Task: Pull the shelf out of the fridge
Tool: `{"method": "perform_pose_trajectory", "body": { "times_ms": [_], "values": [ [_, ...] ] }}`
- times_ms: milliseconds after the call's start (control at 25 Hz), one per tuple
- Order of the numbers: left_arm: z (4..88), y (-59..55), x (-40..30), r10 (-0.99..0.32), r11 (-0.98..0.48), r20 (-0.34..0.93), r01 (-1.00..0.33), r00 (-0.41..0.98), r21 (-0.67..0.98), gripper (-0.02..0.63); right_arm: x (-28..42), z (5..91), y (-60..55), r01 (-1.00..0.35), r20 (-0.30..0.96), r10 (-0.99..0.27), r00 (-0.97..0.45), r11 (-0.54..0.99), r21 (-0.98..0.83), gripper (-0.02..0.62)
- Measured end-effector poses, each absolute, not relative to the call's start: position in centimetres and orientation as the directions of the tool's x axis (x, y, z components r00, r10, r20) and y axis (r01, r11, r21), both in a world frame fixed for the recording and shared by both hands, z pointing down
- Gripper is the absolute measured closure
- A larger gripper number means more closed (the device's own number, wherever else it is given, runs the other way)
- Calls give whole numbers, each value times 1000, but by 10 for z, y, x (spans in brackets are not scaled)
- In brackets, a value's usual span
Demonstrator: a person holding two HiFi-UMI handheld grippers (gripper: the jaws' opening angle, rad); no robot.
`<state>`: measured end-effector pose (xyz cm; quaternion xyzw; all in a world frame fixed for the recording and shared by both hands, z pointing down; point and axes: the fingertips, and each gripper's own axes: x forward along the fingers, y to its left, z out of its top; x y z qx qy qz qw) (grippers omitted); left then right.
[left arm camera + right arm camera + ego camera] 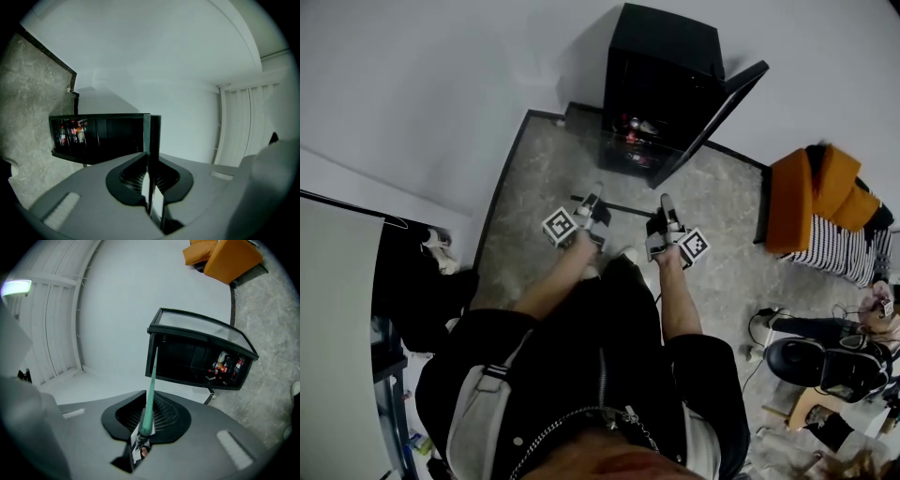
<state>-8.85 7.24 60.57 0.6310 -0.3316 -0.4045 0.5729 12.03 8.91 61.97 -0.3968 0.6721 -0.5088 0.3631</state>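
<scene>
2 grippers are working here, each one sitting in 1 of the person's hands. The left gripper (593, 202) is clamping its 2 jaws together on the left end of 1 shelf (620, 207), and the right gripper (666, 208) is pinching the right end in the same way, so neither pair of jaws is standing apart.

The shelf is a thin, flat, rigid pane. In the right gripper view its edge is showing green and glassy, and in the left gripper view it is reading as a dark straight strip running away from the pads. It is hanging level between the 2 grippers above the floor, fully outside the fridge (661, 89) and well apart from it.

The fridge is standing at 12 o'clock from the shelf. It is 1 black, boxy, glossy cabinet with 1 door (724, 105) swinging open toward 2 o'clock. A small cluster of bottles (637, 131) with red labels is sitting inside, too small to count.

2 marker cubes are riding on the grippers – 1 (560, 226) on the left, 1 (694, 246) on the right – white with black square patterns.

The floor (534, 187) is looking like mottled grey stone. At 3 o'clock 1 orange padded chair (811, 192) is resting beside a black-and-white striped cloth (844, 251).
</scene>
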Motion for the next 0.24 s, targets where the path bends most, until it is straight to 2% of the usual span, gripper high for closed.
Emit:
{"method": "perform_pose_trajectory", "body": {
  "times_ms": [240],
  "values": [
    [605, 79, -92, -879, -125, -136, 54, 457, 991, 583, 115, 621, 98, -159, -80, -906, -415, 159, -974, 565]
  ]
}}
